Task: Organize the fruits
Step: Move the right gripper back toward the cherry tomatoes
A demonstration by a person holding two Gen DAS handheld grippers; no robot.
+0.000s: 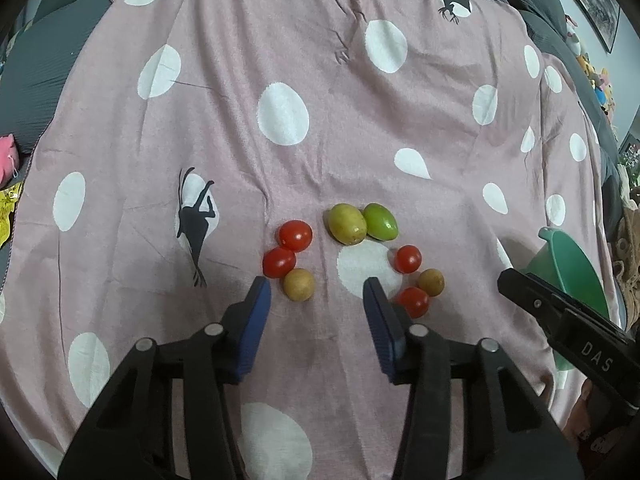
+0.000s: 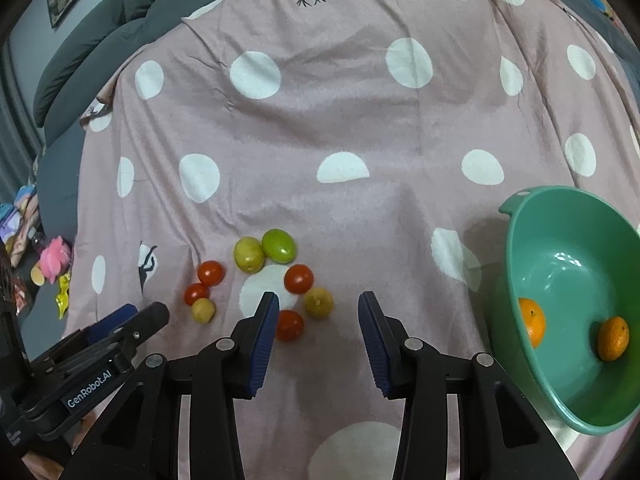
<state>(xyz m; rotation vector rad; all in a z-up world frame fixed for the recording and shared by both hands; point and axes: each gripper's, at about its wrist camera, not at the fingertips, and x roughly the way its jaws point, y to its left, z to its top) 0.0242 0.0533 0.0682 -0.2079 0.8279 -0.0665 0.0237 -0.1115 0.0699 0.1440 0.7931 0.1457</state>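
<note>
fruit cluster waits on spotted blanket, two oranges already in green bowl

left wrist view: the left gripper [image 1: 317, 294] hangs over the pink spotted blanket [image 1: 240, 184] with its blue-padded jaws spread wide and nothing between them. taking the yellow-green fruit [image 1: 347, 224] as the landmark, a green fruit [image 1: 380, 221] touches it on its right side. two red tomatoes [image 1: 295, 235] [image 1: 279, 262] and a tan round fruit [image 1: 299, 284] sit close together to its lower left. another tomato [image 1: 408, 259], a second tan fruit [image 1: 431, 282] and a third tomato [image 1: 414, 301] sit to its lower right, the last just beside the gripper's right-hand finger [image 1: 380, 316]. the green bowl [image 1: 572, 264] stands well to the right of the landmark, partly hidden behind the right gripper's black body.

right wrist view: the right gripper [image 2: 318, 312] is likewise parted wide and empty above the blanket. the yellow-green fruit [image 2: 249, 254] lies ahead and left of it, the green fruit [image 2: 279, 245] against it. the green bowl [image 2: 532, 248] stands well to the landmark's right, tilted, holding two oranges [image 2: 532, 321] [image 2: 613, 332] that lie apart. the left gripper [image 2: 120, 316] shows at the lower left, below the landmark.
</note>
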